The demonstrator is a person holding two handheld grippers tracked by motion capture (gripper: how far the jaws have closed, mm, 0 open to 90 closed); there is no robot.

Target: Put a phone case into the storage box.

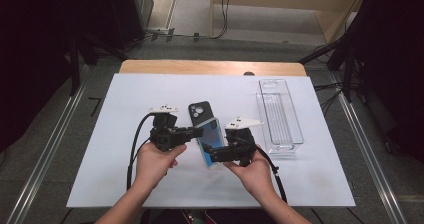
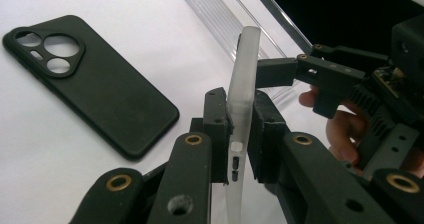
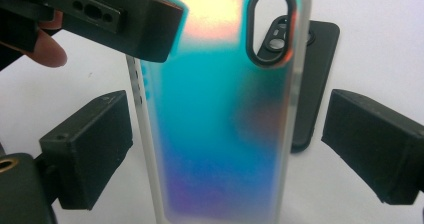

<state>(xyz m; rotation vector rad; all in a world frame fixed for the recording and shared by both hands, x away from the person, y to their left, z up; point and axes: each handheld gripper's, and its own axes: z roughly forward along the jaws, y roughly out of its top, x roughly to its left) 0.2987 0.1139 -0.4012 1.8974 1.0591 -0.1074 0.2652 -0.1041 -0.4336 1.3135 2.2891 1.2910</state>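
A translucent phone case (image 1: 214, 140) with a blue-to-orange sheen is held on edge above the white table sheet. My left gripper (image 1: 196, 132) is shut on its long side; the left gripper view has both pads clamped on the frosted rim (image 2: 239, 134). My right gripper (image 1: 210, 156) stands open, its two jaws wide apart on either side of the case (image 3: 220, 134) without touching it. A black phone case (image 1: 200, 112) lies flat on the sheet just behind, camera cut-outs up (image 2: 95, 79).
A clear plastic tray (image 1: 280, 118) stands lengthwise at the right of the white sheet (image 1: 125, 104). The table's wooden far edge (image 1: 210, 67) shows beyond the sheet. Both hands come in from the near edge, cables trailing back.
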